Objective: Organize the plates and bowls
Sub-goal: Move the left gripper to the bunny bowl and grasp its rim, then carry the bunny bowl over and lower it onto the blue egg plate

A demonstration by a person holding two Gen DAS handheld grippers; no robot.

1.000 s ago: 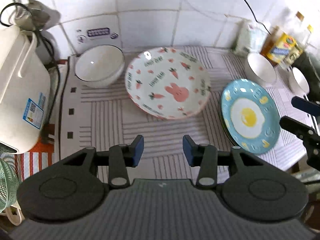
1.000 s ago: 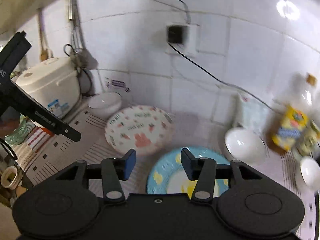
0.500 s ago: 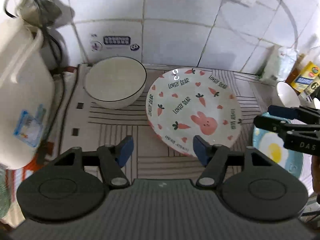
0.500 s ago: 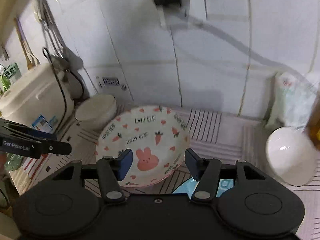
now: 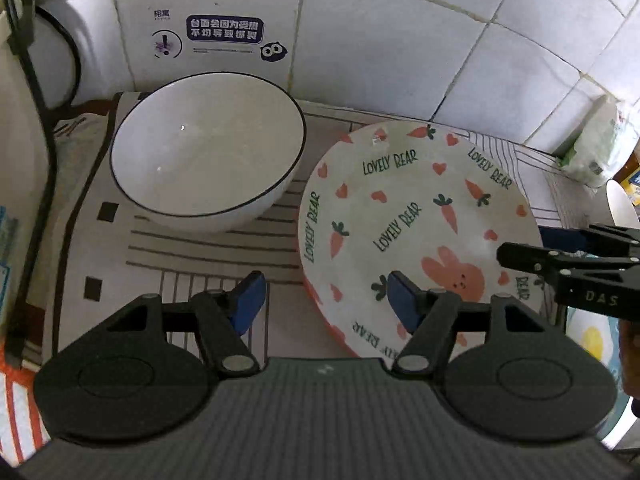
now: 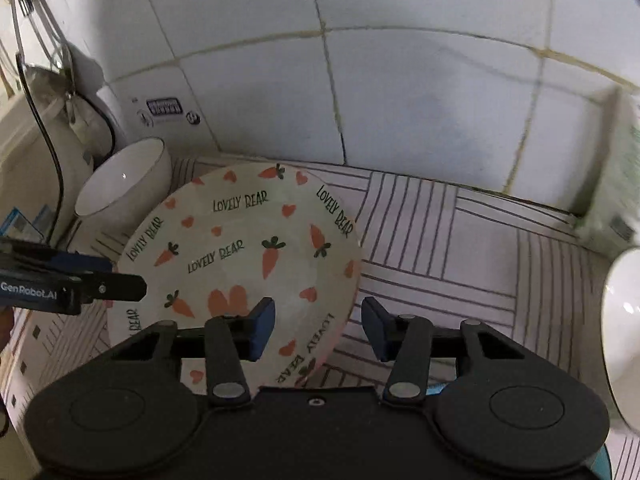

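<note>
A round plate (image 5: 416,220) printed with carrots, hearts, a pink rabbit and the words "LOVELY BEAR" lies flat on the tabletop (image 5: 192,256), near the back wall. Just to its left sits a white bowl (image 5: 206,148) with a thin dark rim, close beside the plate's edge.

The left tool (image 5: 323,294) hangs over the plate's near left edge with its blue-padded fingers spread wide and nothing between them; one finger is over the plate, the other over the mat. The right tool (image 6: 318,326) is spread wide too, straddling the plate's near right edge, holding nothing. Whether either one touches the plate cannot be told.

The tabletop is covered by a pale mat (image 6: 432,248) patterned with blocks of dark stripes. At the right edge, another white bowl (image 6: 622,332) is partly seen, and a blue plate with a fried-egg picture (image 5: 596,344) peeks out beyond the right tool.

Behind everything rises a wall of white tiles (image 5: 380,40) bearing a small warning sticker (image 5: 224,32). A white appliance (image 6: 28,168) with a black cord stands at the far left, and a soft white packet (image 5: 596,148) leans against the wall on the right.
</note>
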